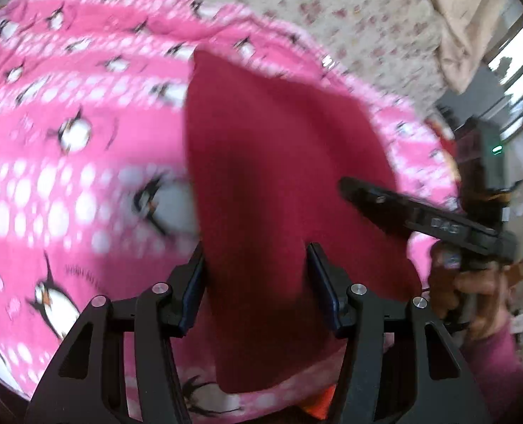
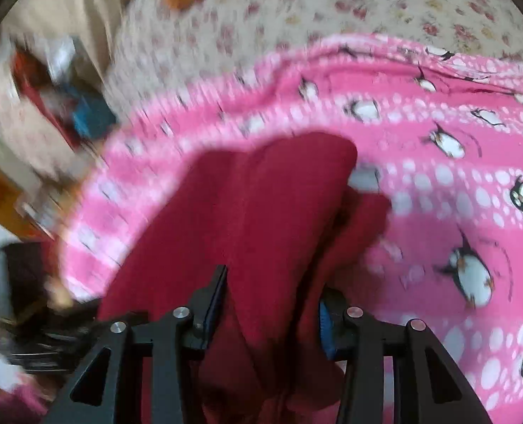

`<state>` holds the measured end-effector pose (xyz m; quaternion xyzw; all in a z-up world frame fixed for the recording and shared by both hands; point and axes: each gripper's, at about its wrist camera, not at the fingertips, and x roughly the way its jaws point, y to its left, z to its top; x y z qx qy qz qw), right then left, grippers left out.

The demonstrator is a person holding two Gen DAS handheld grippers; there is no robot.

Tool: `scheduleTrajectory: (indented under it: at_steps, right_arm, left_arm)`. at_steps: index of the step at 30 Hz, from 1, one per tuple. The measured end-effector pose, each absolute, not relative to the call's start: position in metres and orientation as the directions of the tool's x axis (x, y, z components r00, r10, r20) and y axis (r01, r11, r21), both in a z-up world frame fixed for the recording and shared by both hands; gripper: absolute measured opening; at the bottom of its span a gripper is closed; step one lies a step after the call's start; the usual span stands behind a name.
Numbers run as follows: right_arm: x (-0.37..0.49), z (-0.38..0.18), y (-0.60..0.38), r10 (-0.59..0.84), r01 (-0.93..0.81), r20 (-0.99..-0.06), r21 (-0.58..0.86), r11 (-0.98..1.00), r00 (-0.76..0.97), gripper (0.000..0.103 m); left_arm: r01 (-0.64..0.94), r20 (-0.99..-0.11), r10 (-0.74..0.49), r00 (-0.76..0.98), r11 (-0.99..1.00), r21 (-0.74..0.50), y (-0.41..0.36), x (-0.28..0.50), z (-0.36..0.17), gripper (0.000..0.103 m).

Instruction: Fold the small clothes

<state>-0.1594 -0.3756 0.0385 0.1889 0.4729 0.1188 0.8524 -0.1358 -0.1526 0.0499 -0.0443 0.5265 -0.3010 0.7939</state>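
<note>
The red cloth (image 1: 279,183) is lifted above the pink blanket (image 1: 67,141), which lies over a flowered sheet (image 1: 349,10) on what seems to be a bed. Both grippers have a part of this cloth between their fingers. In the left wrist view the left gripper (image 1: 256,284) has its jaws half spread, and the cloth fills the gap between them and touches both pads, so I judge that it pinches a thick bunch of the cloth. In the right wrist view the right gripper (image 2: 273,300) also has its jaws half spread, and the cloth passes between them in several folds; it seems to be pinched, but the picture is blurred and I cannot be fully sure that the pads press on it. The right gripper also shows at the right side of the left view (image 1: 417,215), with a hand (image 1: 473,293) in a pink sleeve under it. The step in hand, as I judge it, is to carry the cloth with both grippers, either to spread it or to bring one edge over for a fold. The next move calls for lowering the cloth to the blanket with both grippers level and well apart, so that it lands flat, and only then letting go.
</note>
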Motion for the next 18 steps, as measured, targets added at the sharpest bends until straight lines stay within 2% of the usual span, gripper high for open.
scheduleTrajectory:
  at_steps: [2,4,8,10,12,14,16,18]
  right_arm:
    - [-0.165,0.033,-0.367,0.322,-0.031,-0.789,0.36,0.933,0.524,0.053]
    - [-0.174,0.042,-0.366,0.268,-0.027,-0.799,0.302,0.953,0.539,0.053]
    - [-0.2,0.075,-0.354,0.114,-0.026,-0.792,0.123,0.992,0.6,0.053]
    - [-0.213,0.093,-0.342,0.048,-0.028,-0.757,0.039,0.999,0.652,0.053]
    - [-0.228,0.114,-0.33,0.06,-0.046,-0.702,0.039,0.998,0.709,0.053]
    - [-0.235,0.125,-0.317,0.139,-0.092,-0.675,0.105,0.99,0.725,0.053]
    - [-0.235,0.121,-0.304,0.19,-0.136,-0.691,0.132,0.982,0.698,0.053]
    - [-0.229,0.108,-0.289,0.176,-0.153,-0.725,0.098,0.983,0.666,0.053]
  left_arm:
    - [0.431,-0.785,-0.538,0.308,0.814,-0.389,-0.148,-0.143,0.047,0.067]
    - [0.431,-0.779,-0.53,0.335,0.821,-0.374,-0.144,-0.148,0.047,0.071]
    - [0.444,-0.771,-0.524,0.361,0.824,-0.352,-0.136,-0.154,0.051,0.071]
    - [0.447,-0.763,-0.503,0.407,0.838,-0.314,-0.13,-0.159,0.058,0.071]
    - [0.443,-0.754,-0.482,0.445,0.851,-0.282,-0.125,-0.161,0.063,0.071]
    - [0.435,-0.75,-0.449,0.486,0.868,-0.238,-0.12,-0.164,0.067,0.071]
    - [0.422,-0.748,-0.415,0.518,0.885,-0.198,-0.114,-0.167,0.068,0.071]
    - [0.404,-0.744,-0.393,0.539,0.897,-0.181,-0.104,-0.171,0.07,0.071]
